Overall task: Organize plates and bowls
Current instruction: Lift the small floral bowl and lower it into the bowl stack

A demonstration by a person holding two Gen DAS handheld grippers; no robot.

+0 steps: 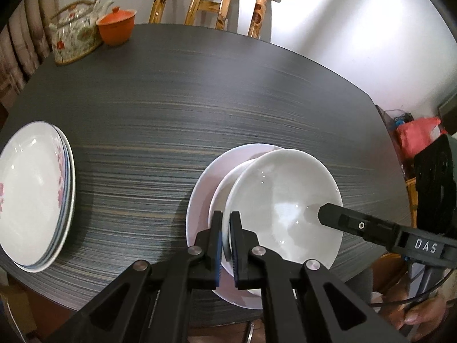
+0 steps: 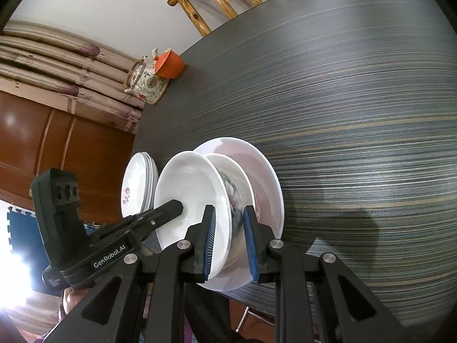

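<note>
Dark striped table (image 1: 200, 100), left wrist view: left gripper (image 1: 226, 225) pinches white bowl (image 1: 282, 203) rim, nested over a pink plate (image 1: 200, 200).

Right wrist view: right gripper (image 2: 228, 223), half-open, straddles the bowl's wall; lift level, perhaps.

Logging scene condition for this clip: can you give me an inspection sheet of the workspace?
Surface: dark striped table.
Job's things: plate stack at left; top bowl tilted in a lower bowl on the large plate.
Clutter: floral teapot and orange lidded cup at the far edge.
Grippers: left tongs clamped on the top bowl's rim; right tongs straddle its opposite rim, contact unclear.
Cables: black cable near the right tongs.
Surroundings: wooden chair, curtain, red bag.
</note>
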